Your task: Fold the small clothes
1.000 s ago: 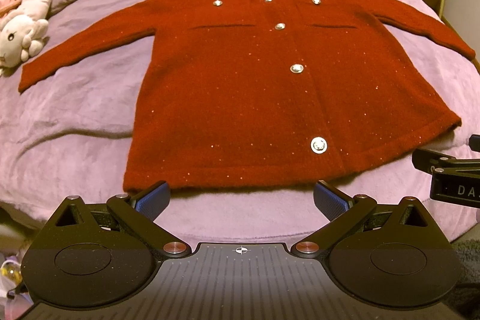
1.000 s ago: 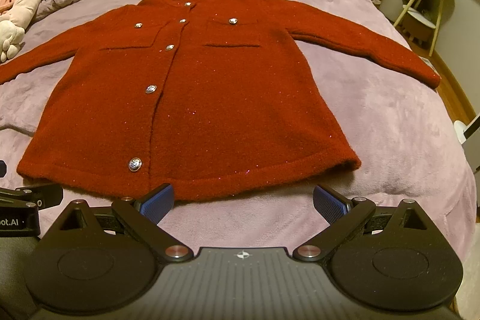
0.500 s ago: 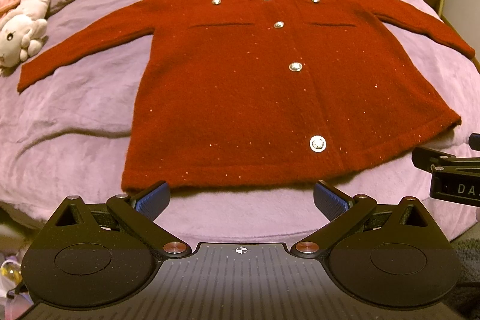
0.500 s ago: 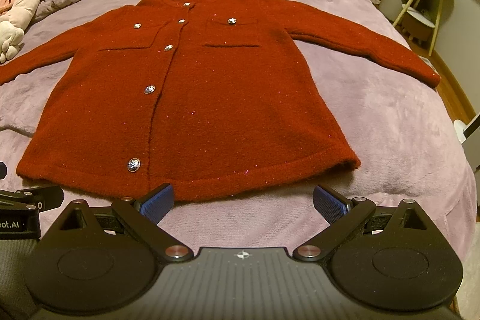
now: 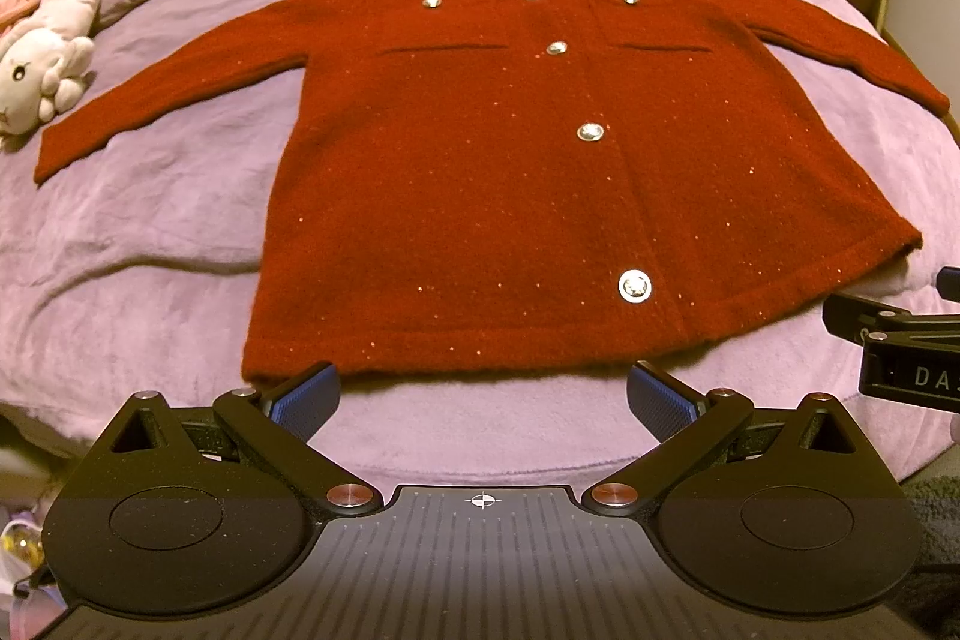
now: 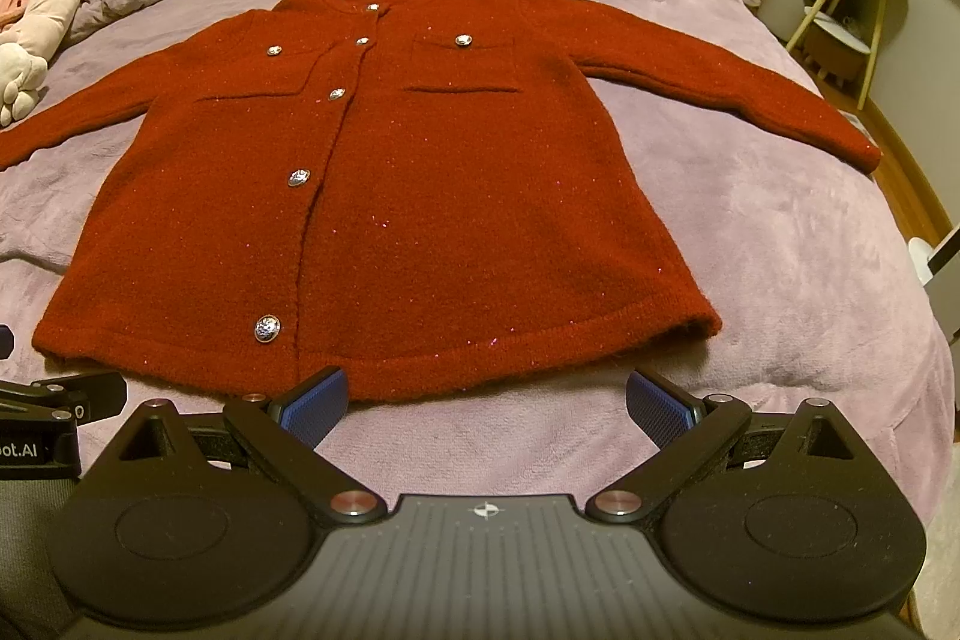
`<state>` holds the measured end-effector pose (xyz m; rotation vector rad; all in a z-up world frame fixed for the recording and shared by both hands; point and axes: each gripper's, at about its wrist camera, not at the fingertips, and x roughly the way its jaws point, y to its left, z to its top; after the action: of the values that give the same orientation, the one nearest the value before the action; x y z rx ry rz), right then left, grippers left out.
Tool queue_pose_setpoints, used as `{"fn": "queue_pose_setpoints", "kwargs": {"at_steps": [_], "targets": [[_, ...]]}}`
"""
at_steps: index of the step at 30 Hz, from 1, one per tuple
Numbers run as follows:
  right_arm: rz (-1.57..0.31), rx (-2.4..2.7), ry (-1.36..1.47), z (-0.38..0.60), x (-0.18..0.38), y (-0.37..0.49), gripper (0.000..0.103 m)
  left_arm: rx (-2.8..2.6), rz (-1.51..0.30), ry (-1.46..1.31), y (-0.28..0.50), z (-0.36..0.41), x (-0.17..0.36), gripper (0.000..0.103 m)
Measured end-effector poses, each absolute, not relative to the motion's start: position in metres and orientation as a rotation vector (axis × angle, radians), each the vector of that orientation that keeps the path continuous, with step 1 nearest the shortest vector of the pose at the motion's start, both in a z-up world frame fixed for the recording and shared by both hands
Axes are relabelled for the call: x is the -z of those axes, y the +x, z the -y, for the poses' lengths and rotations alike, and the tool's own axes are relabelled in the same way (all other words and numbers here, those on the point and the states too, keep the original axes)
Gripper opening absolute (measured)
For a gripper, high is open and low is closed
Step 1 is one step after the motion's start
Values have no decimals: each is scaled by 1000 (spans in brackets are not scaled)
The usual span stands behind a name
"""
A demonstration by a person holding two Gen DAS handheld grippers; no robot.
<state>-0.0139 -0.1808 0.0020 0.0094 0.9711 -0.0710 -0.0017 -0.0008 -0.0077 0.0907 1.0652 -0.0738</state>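
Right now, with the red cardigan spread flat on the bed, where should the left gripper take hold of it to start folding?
Probably the left sleeve cuff. The red cardigan lies face up and buttoned, sleeves spread wide, so that cuff is a free edge on the purple blanket. Bring the open left gripper in low from the outer left, one finger sliding under the cuff, then carry it across the body.

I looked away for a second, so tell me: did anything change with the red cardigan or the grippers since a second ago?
Almost nothing. The left gripper and right gripper stay open just short of the hem, holding nothing. The red cardigan remains spread flat, buttoned, sleeves out, on the purple blanket; it sits only marginally closer in view.
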Motion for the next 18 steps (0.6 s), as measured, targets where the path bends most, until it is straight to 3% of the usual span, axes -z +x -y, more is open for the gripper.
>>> {"fn": "queue_pose_setpoints", "kwargs": {"at_steps": [18], "targets": [[-984, 67, 9, 182, 2, -11, 99, 80, -1075, 92, -1, 2, 11, 103]]}}
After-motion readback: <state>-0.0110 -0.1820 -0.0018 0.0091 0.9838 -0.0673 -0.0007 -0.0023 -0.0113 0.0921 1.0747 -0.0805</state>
